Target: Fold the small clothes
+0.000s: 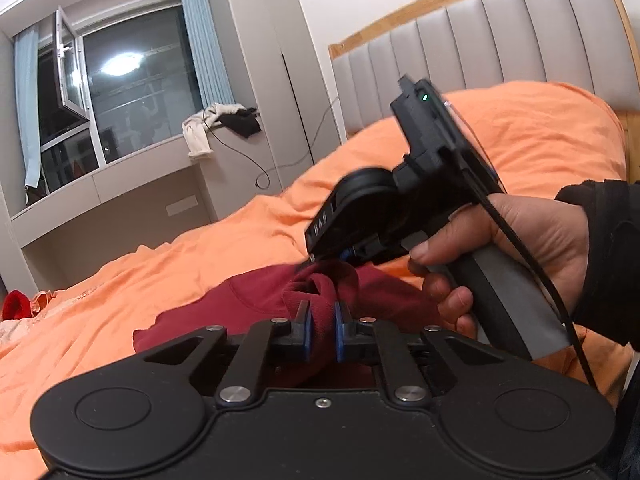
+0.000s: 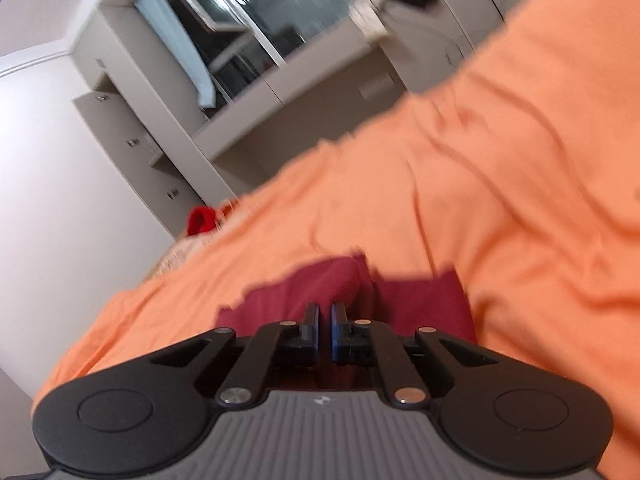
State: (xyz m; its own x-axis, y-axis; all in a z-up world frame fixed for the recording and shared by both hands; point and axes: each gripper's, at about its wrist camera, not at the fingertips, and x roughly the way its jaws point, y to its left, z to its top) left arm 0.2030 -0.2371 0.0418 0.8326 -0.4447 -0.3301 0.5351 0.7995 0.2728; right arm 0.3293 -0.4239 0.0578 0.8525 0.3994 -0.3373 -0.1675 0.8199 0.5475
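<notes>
A dark red garment (image 1: 248, 300) lies crumpled on the orange bed cover (image 1: 180, 256). My left gripper (image 1: 322, 314) is shut on a raised bunch of it, and the cloth fills the narrow gap between the blue pads. The right gripper (image 1: 316, 258), held by a hand (image 1: 520, 248) in a black sleeve, comes in from the right, its tips meeting the same raised fold just beyond mine. In the blurred right wrist view the right gripper (image 2: 325, 316) has its pads almost together over the garment (image 2: 320, 284). The cloth at its tips is hard to make out there.
The orange cover (image 2: 480, 180) spreads over the whole bed up to a grey padded headboard (image 1: 480, 40). A bright red item (image 1: 14, 304) (image 2: 202, 220) sits at the bed's far edge. Beyond are a window (image 1: 120, 92), cabinets, and clothes on the sill (image 1: 224, 120).
</notes>
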